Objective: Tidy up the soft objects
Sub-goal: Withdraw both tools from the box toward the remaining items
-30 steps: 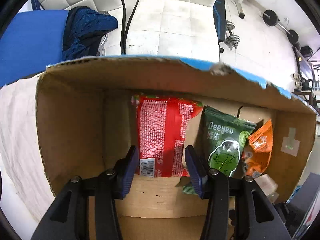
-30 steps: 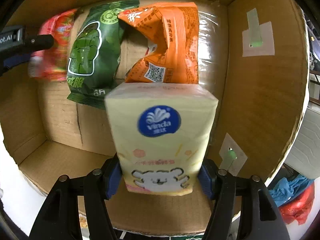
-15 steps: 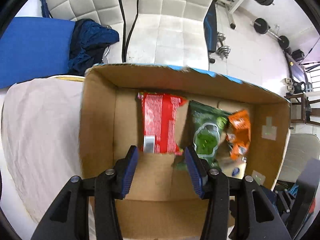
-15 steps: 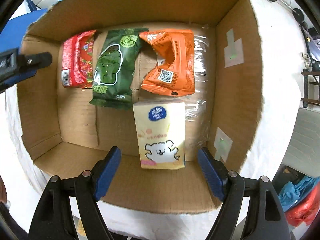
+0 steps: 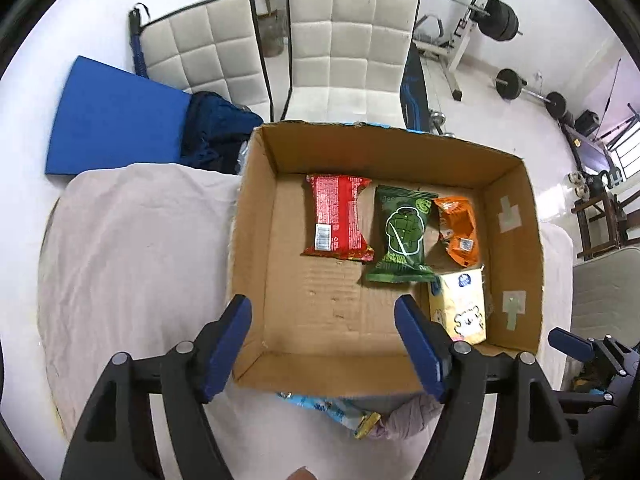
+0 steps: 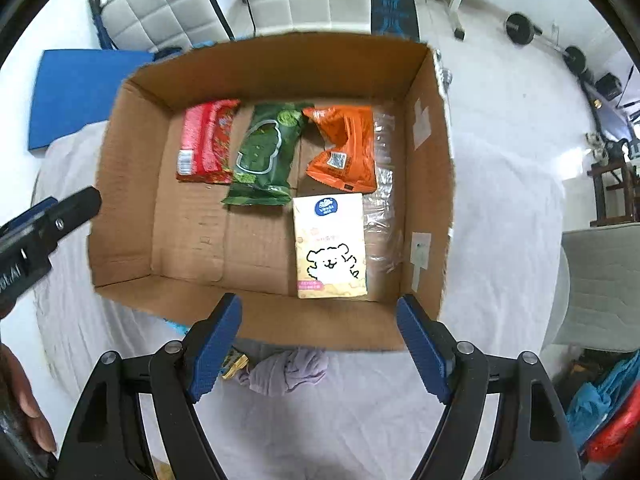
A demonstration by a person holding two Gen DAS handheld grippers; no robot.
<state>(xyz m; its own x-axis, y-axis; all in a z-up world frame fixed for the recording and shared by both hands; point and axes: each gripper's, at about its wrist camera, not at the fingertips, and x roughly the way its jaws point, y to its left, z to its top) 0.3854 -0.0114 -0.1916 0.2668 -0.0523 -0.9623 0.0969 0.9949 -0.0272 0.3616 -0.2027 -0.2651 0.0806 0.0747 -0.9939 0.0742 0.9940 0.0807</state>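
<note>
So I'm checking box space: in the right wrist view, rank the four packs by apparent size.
1. Tissue pack, though nearest the camera.
2. Green packet.
3. Orange packet and red packet: look alike.

Place: we are looking at a home room doubling as a gym.
Evidence: we are seeing a barbell rack, loose dumbbells, two white padded chairs, a blue mat and a cloth-covered table.

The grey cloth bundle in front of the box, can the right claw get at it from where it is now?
Probably yes: the right claw is open and empty, and the grey cloth bundle lies uncovered on the sheet between its fingers.
</note>
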